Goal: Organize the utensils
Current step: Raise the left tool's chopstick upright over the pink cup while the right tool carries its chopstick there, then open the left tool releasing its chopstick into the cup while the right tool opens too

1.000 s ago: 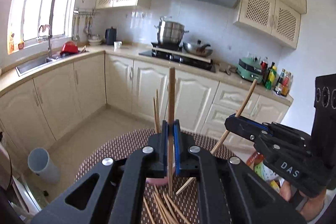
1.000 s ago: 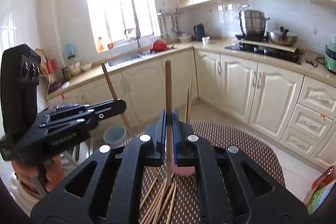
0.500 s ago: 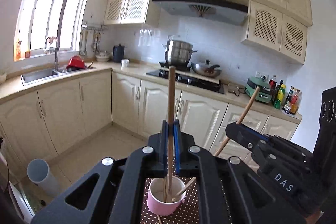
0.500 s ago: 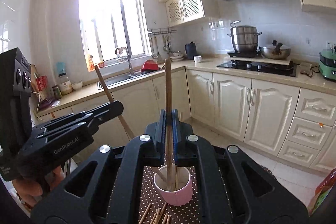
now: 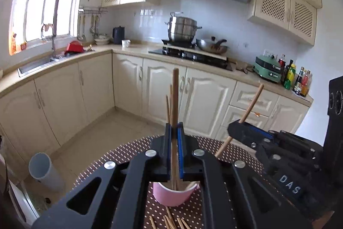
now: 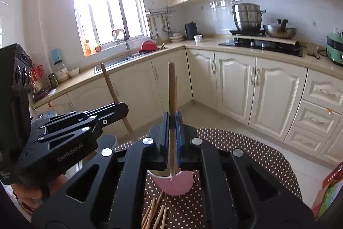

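A pink cup point(image 5: 173, 195) stands on the dotted brown table mat point(image 5: 120, 156), with a few wooden chopsticks upright in it. My left gripper point(image 5: 175, 132) is shut on a wooden chopstick point(image 5: 175, 96), held upright with its lower end in the cup. My right gripper point(image 6: 172, 121) is shut on another chopstick point(image 6: 171, 87), its lower end also at the cup point(image 6: 175, 185). Each gripper shows in the other's view, the right one point(image 5: 240, 129) and the left one point(image 6: 120, 107), both holding their sticks slanted over the cup. Several loose chopsticks point(image 6: 154, 214) lie on the mat in front of the cup.
The round table's far edge point(image 6: 246, 134) drops to a tiled floor. A grey bin point(image 5: 44, 171) stands on the floor at left. Kitchen cabinets and a counter with stove and pots point(image 5: 184, 31) run behind. A colourful package point(image 6: 328, 188) sits at the table's right.
Both grippers have tipped down and back up over the cup while holding their chopsticks. The sticks' lower ends now sit lower in the cup. Both stay shut.
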Demonstrator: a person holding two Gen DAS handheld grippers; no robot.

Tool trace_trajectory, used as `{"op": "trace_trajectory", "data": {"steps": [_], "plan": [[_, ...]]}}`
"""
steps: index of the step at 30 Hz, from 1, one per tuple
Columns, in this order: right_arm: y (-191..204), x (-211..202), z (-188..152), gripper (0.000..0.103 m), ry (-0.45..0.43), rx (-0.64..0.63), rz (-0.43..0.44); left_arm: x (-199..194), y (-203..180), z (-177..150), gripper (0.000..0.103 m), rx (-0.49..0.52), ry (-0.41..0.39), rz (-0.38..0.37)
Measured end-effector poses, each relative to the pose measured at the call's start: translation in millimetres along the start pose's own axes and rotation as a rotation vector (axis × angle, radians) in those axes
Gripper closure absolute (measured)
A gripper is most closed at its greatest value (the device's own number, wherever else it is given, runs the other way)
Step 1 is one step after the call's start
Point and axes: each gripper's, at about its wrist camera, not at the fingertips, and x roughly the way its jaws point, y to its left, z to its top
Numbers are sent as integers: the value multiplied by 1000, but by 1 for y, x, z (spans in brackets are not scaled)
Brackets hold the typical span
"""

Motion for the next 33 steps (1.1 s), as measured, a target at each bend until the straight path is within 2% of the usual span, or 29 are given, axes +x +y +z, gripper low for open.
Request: {"op": "trace_trajectory", "data": {"steps": [9, 11, 12, 13, 15, 22, 33], "plan": [[-4, 8, -17, 96, 37, 33, -4, 7, 1, -12, 96, -10, 48, -16], [-5, 7, -17, 96, 41, 42, 0, 5, 0, -14, 84, -21, 45, -25], [-5, 5, -17, 96, 41, 44, 0, 2, 1, -14, 71, -25, 33, -15], [-5, 3, -17, 96, 39, 45, -2, -2, 1, -15, 65, -27, 15, -4], [-6, 0, -17, 96, 39, 46, -7, -8, 1, -15, 60, -23, -8, 11], [-2, -18, -15, 96, 24, 48, -7, -27, -2, -20, 53, -1, -11, 31], [4, -47, -26, 96, 17, 44, -2, -54, 13, -43, 53, -1, 35, 64]]}}
